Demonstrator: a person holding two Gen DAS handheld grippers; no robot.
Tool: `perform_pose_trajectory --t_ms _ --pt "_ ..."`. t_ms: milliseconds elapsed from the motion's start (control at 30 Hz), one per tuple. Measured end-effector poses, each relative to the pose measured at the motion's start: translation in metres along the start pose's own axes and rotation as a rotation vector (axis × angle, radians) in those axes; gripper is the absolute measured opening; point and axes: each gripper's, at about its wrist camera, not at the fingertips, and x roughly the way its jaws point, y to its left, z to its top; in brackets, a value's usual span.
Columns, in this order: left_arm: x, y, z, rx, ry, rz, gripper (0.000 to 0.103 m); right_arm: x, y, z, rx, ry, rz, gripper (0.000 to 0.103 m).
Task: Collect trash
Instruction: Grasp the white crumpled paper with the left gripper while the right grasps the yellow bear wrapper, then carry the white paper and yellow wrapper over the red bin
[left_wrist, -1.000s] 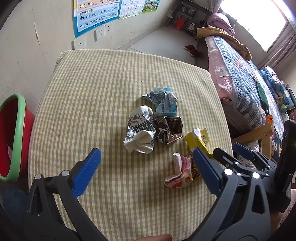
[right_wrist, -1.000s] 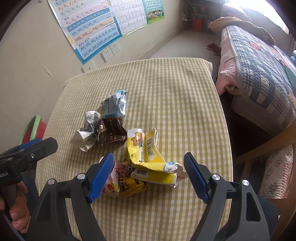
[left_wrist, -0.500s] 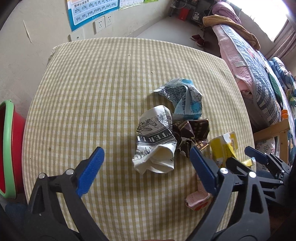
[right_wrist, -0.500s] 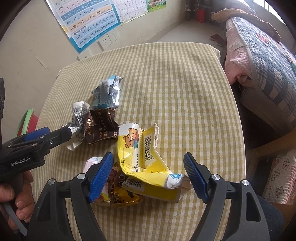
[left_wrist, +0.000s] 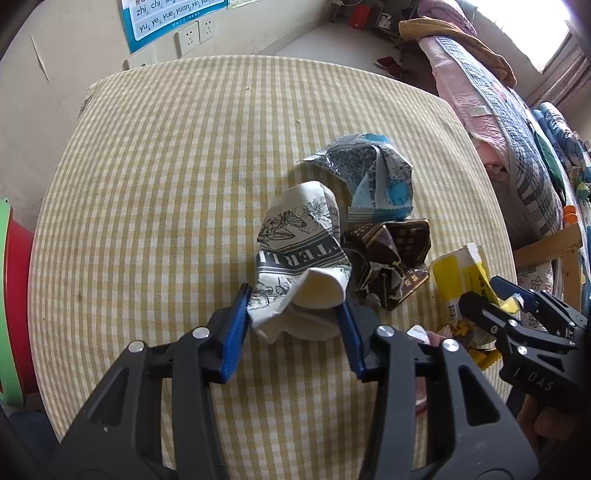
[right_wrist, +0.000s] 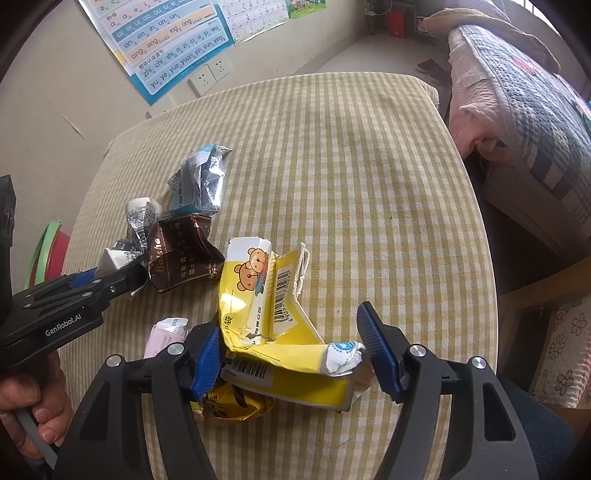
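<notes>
Left gripper (left_wrist: 293, 325) is closing on the crumpled white black-printed paper wrapper (left_wrist: 301, 266) mid-tabletop (left_wrist: 166, 155), pads touching it. Right gripper (right_wrist: 291, 350) is closing around the torn yellow bear-printed carton (right_wrist: 269, 314) near the tabletop's front edge, one pad not yet touching. Nothing is collected; all the wrappers are lying on the tabletop.

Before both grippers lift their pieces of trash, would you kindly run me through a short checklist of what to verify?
1. Left gripper around the black-and-white printed wrapper, jaws closing: ok.
2. Left pads pressing the wrapper: ok.
3. Right gripper straddling the yellow bear carton, jaws closing: ok.
4. Right grip firm on both sides: not ok, its right pad stands clear.
5. Brown wrapper clear of the left gripper: cannot tell.
6. Red basin reachable: cannot tell.
</notes>
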Motion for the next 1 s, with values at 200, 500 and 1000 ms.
perform_pose_trajectory --t_ms 200,500,1000 --pt "-0.013 0.006 -0.004 -0.014 -0.025 0.003 0.042 -0.013 -0.001 0.001 0.013 -0.030 -0.009 0.063" --pt "-0.043 0.010 -0.012 -0.029 -0.070 -0.003 0.042 -0.047 -0.007 0.004 0.045 -0.103 -0.024 0.063" --pt "-0.090 0.018 -0.038 -0.051 -0.130 -0.023 0.042 -0.083 0.037 -0.019 -0.018 -0.147 0.004 0.063"
